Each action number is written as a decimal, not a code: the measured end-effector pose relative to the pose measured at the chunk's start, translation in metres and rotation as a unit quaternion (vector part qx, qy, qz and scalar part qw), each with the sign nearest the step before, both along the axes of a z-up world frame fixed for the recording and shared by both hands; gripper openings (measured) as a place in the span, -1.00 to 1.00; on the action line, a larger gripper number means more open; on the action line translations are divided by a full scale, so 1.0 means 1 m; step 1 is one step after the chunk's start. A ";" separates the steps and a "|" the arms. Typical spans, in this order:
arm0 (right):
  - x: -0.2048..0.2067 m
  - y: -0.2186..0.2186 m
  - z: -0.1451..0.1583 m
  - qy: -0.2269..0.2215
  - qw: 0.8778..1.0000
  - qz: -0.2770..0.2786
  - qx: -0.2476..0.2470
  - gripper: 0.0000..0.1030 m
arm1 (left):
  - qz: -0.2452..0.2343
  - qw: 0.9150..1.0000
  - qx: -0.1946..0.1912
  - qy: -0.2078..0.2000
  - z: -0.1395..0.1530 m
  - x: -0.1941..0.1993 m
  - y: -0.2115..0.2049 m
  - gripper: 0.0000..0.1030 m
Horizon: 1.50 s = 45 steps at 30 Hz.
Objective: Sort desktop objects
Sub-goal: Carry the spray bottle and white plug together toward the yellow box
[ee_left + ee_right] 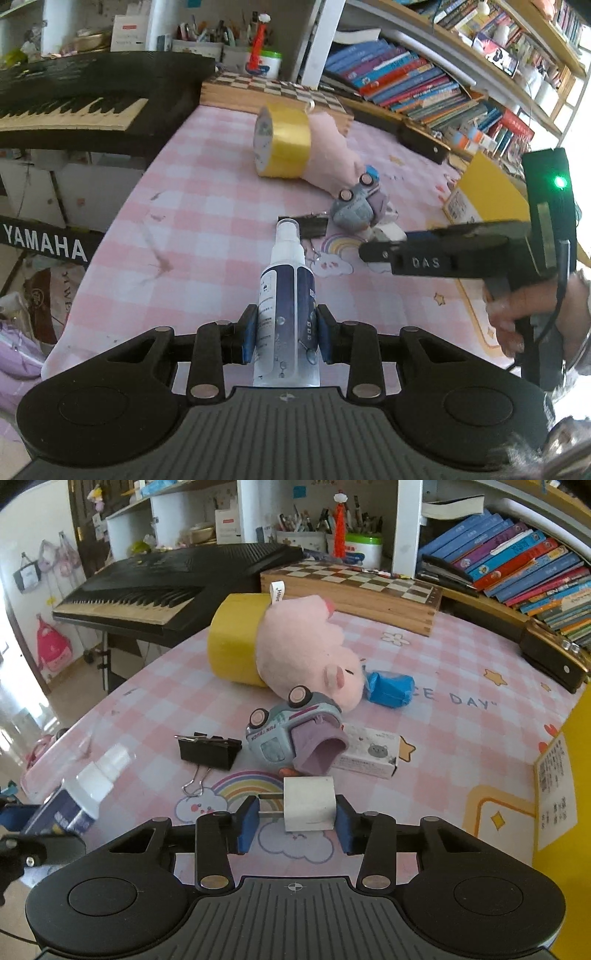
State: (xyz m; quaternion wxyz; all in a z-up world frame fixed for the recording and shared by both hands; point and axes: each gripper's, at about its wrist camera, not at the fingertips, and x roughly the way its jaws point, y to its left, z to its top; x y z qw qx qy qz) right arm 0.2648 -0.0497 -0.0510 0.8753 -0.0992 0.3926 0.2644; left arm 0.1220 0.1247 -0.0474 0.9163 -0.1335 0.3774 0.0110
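In the left wrist view my left gripper (286,334) is shut on a clear spray bottle (284,295) with a dark blue label, nozzle pointing away over the pink checked tablecloth (207,206). The same bottle (90,786) shows at the lower left of the right wrist view. My right gripper (295,818) is shut on a white charger plug (308,803); one pad presses its body, the other meets its metal prongs. Seen from the left, the right gripper (369,253) is held by a hand (517,314) just right of the bottle.
A heap lies mid-table: yellow tape roll (232,642), pink plush pig (306,646), toy car (284,727), black binder clip (208,751), small white box (369,753), blue object (389,688). A chessboard (354,583) and a keyboard (159,587) stand behind; a yellow box (569,775) at right.
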 end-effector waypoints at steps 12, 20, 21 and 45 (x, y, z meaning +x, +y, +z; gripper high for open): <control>-0.047 -0.021 0.035 -0.014 0.998 -0.041 0.045 -0.18 | 0.001 0.999 -0.044 -0.026 0.022 -0.025 0.004 -0.42; -0.088 -0.039 0.062 -0.021 0.993 -0.074 0.090 -0.18 | -0.009 0.996 -0.082 -0.041 0.037 -0.050 -0.003 -0.42; -0.094 -0.041 0.066 -0.022 0.992 -0.077 0.095 -0.18 | -0.011 0.995 -0.087 -0.043 0.040 -0.052 -0.003 -0.42; -0.193 -0.074 0.074 0.001 0.980 -0.163 0.115 -0.18 | -0.118 0.981 -0.148 -0.033 0.047 -0.086 -0.037 -0.42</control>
